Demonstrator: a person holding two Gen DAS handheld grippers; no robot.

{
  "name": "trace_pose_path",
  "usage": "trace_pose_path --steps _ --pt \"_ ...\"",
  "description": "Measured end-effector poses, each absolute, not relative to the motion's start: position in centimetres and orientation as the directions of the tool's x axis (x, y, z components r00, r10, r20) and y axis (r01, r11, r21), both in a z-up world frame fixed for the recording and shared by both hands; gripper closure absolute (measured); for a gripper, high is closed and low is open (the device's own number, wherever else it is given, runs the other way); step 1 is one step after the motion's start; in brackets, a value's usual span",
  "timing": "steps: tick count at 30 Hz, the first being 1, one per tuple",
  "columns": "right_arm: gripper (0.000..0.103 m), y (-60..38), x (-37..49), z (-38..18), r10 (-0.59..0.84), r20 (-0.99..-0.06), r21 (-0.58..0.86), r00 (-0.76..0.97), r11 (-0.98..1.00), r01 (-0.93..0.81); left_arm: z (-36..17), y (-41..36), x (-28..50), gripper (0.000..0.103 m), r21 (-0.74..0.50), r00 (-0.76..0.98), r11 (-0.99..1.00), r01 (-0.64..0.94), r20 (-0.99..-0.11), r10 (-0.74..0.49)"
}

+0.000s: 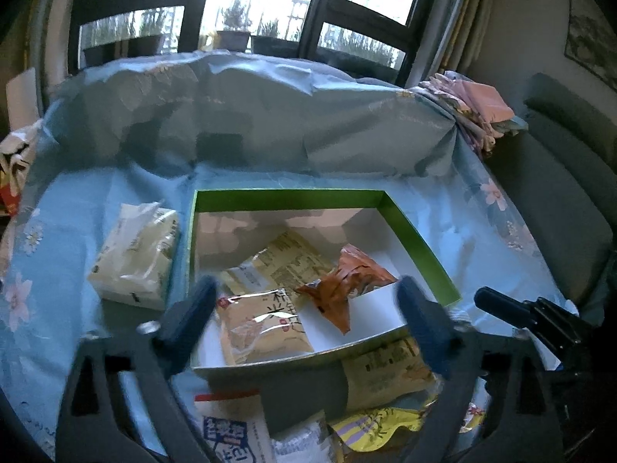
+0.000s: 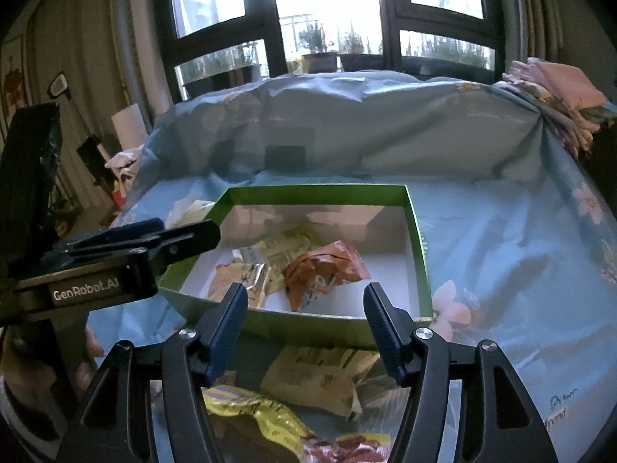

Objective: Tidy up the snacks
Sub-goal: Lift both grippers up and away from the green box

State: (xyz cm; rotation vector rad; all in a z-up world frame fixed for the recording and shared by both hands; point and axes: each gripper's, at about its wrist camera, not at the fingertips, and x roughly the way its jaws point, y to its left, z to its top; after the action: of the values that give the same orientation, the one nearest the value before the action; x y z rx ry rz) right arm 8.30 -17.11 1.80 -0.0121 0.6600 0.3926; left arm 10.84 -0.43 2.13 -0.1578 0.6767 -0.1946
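Left wrist view looks down over a green box [image 1: 416,239] with a white inside, set on a surface draped in a blue flowered cloth [image 1: 482,208]; what lies under the cloth cannot be told. Three snack packets lie in the box: an orange packet [image 1: 347,277] toward its right side, a pale printed packet [image 1: 285,258] behind it, and a tan glossy packet [image 1: 262,328] against the near wall. Outside, a cream tissue pack [image 1: 135,258] sits just beside the box's left wall, and more packets wait along the near edge of the cloth: a pale printed one [image 2: 316,378], a yellow wrapper [image 2: 250,409] and a white-and-blue packet [image 1: 231,440].

Both pairs of tongs hang over the near wall of the box and hold nothing. The left tongs [image 1: 304,308] stand wide; the right tongs [image 2: 304,308] stand at a middling gap, also empty.

From here the work is judged partly done, with several snacks still outside. The risks lie in the next pick. The loose packets overlap, so a closing grip could catch two at once or pinch only a slippery foil edge and drop it short of the box. The two tools are close together, and reaching for the same packet could knock them into each other. A low sweep could also nudge the light box across the cloth or snag a fold.
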Motion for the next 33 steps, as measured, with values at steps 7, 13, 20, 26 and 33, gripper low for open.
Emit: trace_pose_path --steps 7,13,20,26,33 --pt "0.039 -17.2 7.1 2.0 0.355 -0.596 0.113 0.72 0.925 -0.363 3.2 -0.9 8.8 0.0 -0.144 0.801 0.981 0.129 -0.568 -0.189" --pt "0.039 -17.2 6.4 2.1 0.363 -0.592 0.121 0.72 0.923 -0.366 3.5 -0.7 6.9 0.0 -0.102 0.825 0.989 0.105 -0.546 -0.144" --pt "0.037 -17.3 5.6 2.2 0.373 -0.59 0.133 0.716 0.92 -0.369 3.5 -0.5 5.4 0.0 -0.079 0.837 0.993 0.086 -0.534 -0.115" --pt "0.032 -17.3 4.9 2.0 0.377 -0.59 0.138 0.714 0.918 -0.371 3.1 -0.5 4.3 0.0 -0.05 0.839 0.996 0.076 -0.536 -0.091" --pt "0.032 -17.4 4.5 1.8 0.372 -0.596 0.147 0.711 0.922 -0.359 2.5 0.3 3.4 0.0 -0.044 0.83 0.997 0.059 -0.552 -0.074"
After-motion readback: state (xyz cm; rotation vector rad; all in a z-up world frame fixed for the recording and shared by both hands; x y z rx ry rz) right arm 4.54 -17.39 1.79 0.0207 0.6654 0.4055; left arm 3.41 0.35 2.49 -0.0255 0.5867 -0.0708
